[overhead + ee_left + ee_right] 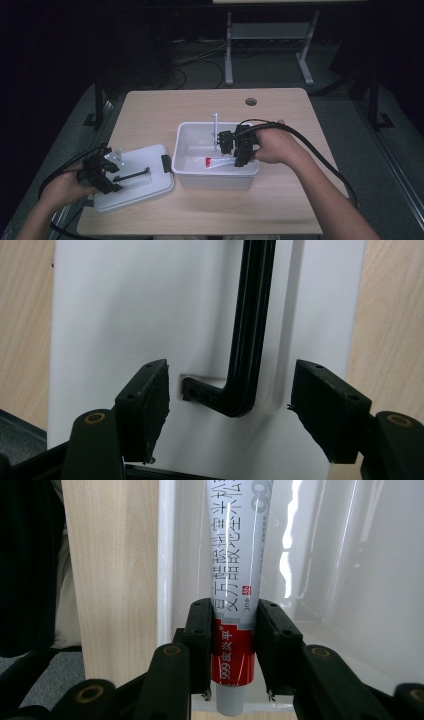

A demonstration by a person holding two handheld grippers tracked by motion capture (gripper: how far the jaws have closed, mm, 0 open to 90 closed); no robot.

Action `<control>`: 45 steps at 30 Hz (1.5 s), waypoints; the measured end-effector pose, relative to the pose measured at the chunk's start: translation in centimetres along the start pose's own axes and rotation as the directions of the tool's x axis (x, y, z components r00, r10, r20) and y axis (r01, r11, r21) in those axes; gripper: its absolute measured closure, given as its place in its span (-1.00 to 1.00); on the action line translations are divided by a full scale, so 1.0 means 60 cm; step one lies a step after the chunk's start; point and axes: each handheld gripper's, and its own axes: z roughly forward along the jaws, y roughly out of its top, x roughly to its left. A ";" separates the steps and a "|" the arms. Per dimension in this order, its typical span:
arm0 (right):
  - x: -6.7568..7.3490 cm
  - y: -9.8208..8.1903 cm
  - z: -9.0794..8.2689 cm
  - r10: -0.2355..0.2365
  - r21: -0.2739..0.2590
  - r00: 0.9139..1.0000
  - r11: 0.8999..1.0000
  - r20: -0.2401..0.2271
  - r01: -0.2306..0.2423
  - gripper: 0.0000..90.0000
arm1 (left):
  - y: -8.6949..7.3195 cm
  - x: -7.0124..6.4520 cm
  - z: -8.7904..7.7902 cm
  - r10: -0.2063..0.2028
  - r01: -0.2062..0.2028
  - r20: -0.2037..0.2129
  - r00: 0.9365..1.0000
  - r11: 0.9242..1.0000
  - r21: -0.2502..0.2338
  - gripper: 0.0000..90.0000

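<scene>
A white bin (pixel 216 174) stands on the table's middle, and inside it lies a white and red ointment tube (pixel 218 162) (pixel 235 580). My right gripper (pixel 236 159) (pixel 234 645) is shut on the tube's red end, inside the bin by its near wall. A white lid (pixel 134 176) (pixel 125 305) with a black handle (pixel 134 174) (pixel 247 340) lies flat to the bin's left. My left gripper (pixel 114 175) (pixel 230 410) hangs open over the lid, its jaws on either side of the handle's bent end without touching it.
A thin white stick (pixel 215 129) stands upright in the bin's far part. The wooden table (pixel 165 107) has a cable hole (pixel 251 102) at the back. A black clip (pixel 166 163) sits on the lid's right edge. Cables trail from both grippers off the near edge.
</scene>
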 end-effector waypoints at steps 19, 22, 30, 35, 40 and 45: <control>-0.010 -0.003 0.036 0.018 0.000 1.000 1.000 -0.023 -0.018 0.53 | -0.001 -0.001 0.003 -0.003 0.003 0.000 1.000 1.000 -0.002 -0.31; -0.010 -0.004 0.043 0.023 0.003 0.999 1.000 -0.027 -0.023 0.53 | 0.000 -0.001 0.004 -0.002 0.002 0.000 1.000 1.000 -0.003 -0.31; -0.013 -0.004 0.060 0.031 0.008 0.999 1.000 -0.031 -0.030 0.53 | 0.001 -0.001 0.005 0.001 -0.001 0.001 1.000 1.000 -0.001 -0.31; -0.016 -0.006 0.068 0.031 0.005 0.999 0.999 -0.031 -0.031 0.53 | 0.002 -0.001 0.005 0.001 -0.001 0.000 1.000 1.000 0.001 -0.31; -0.019 -0.008 0.076 0.039 0.001 0.998 0.999 -0.041 -0.039 0.52 | 0.002 -0.001 0.007 0.006 -0.006 0.000 1.000 1.000 0.002 -0.31; -0.022 -0.008 0.083 0.050 0.006 0.998 0.999 -0.046 -0.050 0.52 | 0.002 -0.001 0.008 0.005 -0.005 0.003 1.000 1.000 0.002 -0.31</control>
